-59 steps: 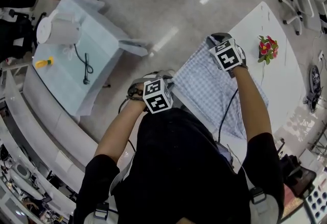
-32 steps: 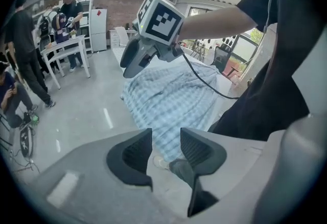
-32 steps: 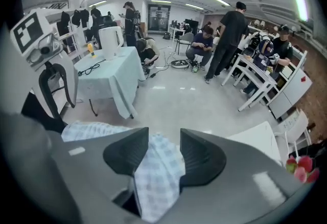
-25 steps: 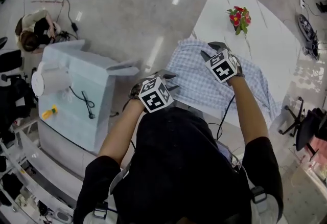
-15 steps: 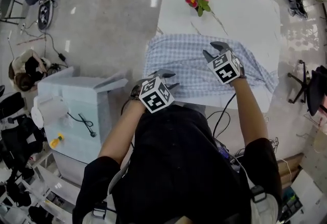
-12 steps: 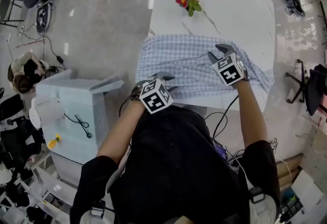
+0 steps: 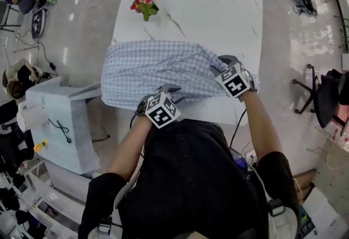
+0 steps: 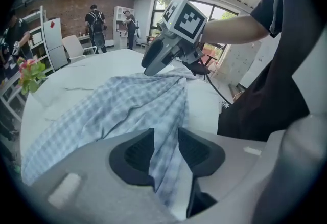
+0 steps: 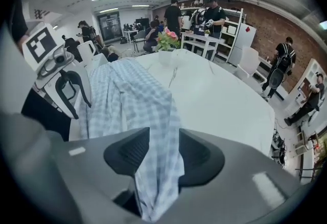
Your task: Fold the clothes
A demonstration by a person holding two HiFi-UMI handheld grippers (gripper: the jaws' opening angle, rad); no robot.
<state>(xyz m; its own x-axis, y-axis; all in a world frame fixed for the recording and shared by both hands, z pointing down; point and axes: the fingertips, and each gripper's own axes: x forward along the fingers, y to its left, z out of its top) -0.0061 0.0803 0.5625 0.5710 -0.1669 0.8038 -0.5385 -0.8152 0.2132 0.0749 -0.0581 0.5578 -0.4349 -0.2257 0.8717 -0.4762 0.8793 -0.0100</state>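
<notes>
Left claw (image 8: 165, 149) and right claw (image 9: 163, 151), its jaws just easing wider, pinch the near edge of the checked shirt (image 7: 158, 69), which stretches away toward 12 o'clock.

shirt (image 7: 158, 71) on table (image 7: 218, 14) near edge, flowers (image 7: 143, 4) behind at L corner, cabinet (image 7: 60, 118) L of table

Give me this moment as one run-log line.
shirt: lying rumpled on table | left gripper: clamped on shirt | right gripper: clamped on shirt
</notes>
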